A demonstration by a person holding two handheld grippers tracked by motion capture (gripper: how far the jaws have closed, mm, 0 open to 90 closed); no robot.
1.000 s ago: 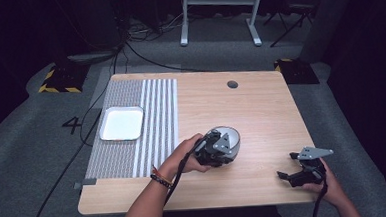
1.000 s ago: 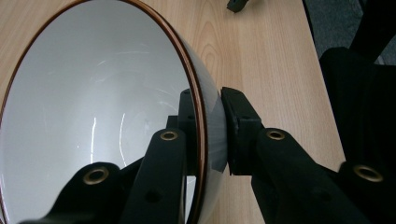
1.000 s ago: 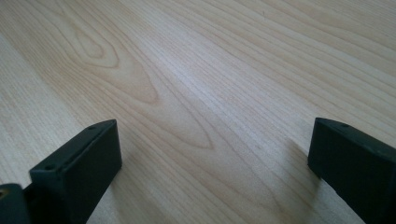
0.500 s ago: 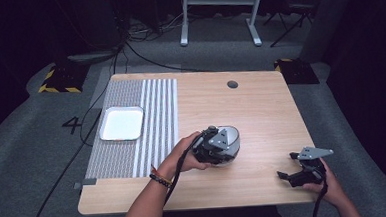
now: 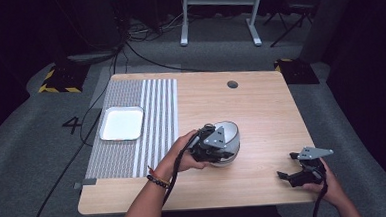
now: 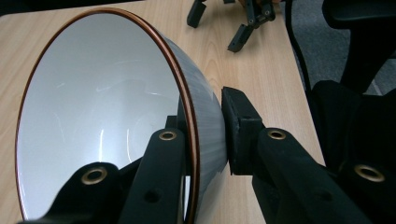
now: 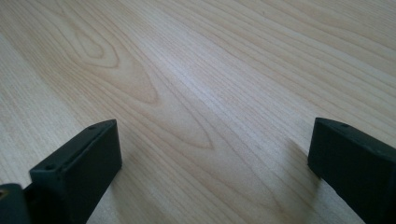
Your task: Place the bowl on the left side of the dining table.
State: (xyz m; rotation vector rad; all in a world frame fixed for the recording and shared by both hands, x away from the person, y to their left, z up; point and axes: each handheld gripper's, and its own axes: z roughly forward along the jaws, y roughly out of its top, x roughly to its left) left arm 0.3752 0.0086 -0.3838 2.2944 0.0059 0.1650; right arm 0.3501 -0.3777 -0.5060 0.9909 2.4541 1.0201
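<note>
Near the table's front edge, left tool (image 5: 222, 148) pinches bowl (image 6: 107, 102) rim.

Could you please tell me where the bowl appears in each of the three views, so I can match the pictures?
High view: the bowl sits just below the middle of the table, half covered by the left tongs.
Left gripper view: the bowl takes up the left and middle, its rim between the jaws.
Right gripper view: not in it; bare wooden table.
Shared landmark: the right tongs, seen at the top of the left gripper view.
</note>
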